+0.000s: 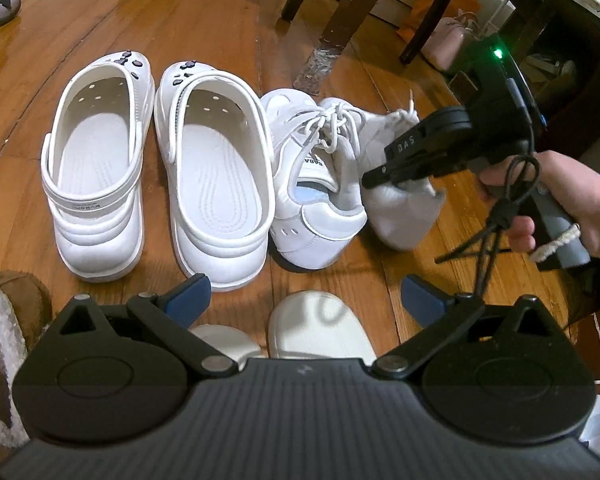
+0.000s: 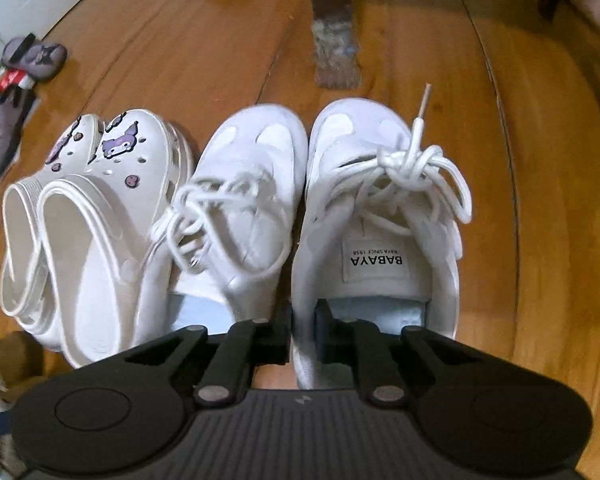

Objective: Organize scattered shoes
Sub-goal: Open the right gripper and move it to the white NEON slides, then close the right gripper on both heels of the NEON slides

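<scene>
We see a wooden floor carrying a row of white shoes, all lying with their long axes running away from our fingers, heels toward us and toes pointing off toward the dark chair legs. Farthest to the left beyond our left gripper stand the two white clogs, side by side and parallel, their heel straps nearest the fingers and their charm-studded toes at the far end. Just beyond and to the right of the left gripper's fingers sits the left sneaker, its side against the nearer clog, its toe pointing away and slightly leftward. Beside it, the right sneaker lies parallel in the right wrist view, toe away, laces bunched over its tongue and the label reading upside down toward us. Our right gripper is clamped on that sneaker's inner collar wall near the heel, one finger inside the opening and the other in the gap between the two sneakers; we cannot tell whether the shoe rests on the floor or is lifted. Our right hand wraps the gripper's handle. The left gripper's blue-padded fingers stand wide apart with nothing between them, hovering above two pale toe caps that lie directly beneath them.
</scene>
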Tool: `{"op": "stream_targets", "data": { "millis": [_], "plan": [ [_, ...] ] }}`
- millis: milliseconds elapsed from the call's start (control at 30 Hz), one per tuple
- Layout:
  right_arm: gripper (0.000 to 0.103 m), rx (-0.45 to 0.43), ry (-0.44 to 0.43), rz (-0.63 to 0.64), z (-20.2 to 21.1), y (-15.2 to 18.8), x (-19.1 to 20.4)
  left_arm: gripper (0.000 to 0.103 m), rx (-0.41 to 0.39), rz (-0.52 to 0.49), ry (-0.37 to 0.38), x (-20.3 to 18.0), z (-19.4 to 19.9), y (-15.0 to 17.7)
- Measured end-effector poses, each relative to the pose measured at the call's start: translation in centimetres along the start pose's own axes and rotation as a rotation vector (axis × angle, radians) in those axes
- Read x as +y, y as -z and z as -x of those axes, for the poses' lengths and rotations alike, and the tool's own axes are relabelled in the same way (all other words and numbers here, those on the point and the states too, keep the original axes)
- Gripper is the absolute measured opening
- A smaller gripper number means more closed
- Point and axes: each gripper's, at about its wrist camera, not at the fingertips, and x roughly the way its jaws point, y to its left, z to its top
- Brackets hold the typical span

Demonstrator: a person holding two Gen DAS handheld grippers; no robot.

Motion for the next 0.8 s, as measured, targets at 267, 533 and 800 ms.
{"op": "stream_targets", "data": {
  "millis": [267,533,800],
  "plan": [
    [0.059,0.097,-0.195,0.017,8.0,2.4,1.4,0.103,0.169,-0.123,-0.029,-0.3,2.0,0.9],
    [0.059,0.513,-0.229,-0.037,6.0,6.4,5.5,0.103,0.195,-0.206,-0.114,-1.0,7.5,2.9],
    [0.065,0.68,-0.057,-0.056,3.7,6.6,10.5,0.103,0.138,-0.05,-0.056,0.0,11.7,5.6]
  ]
}}
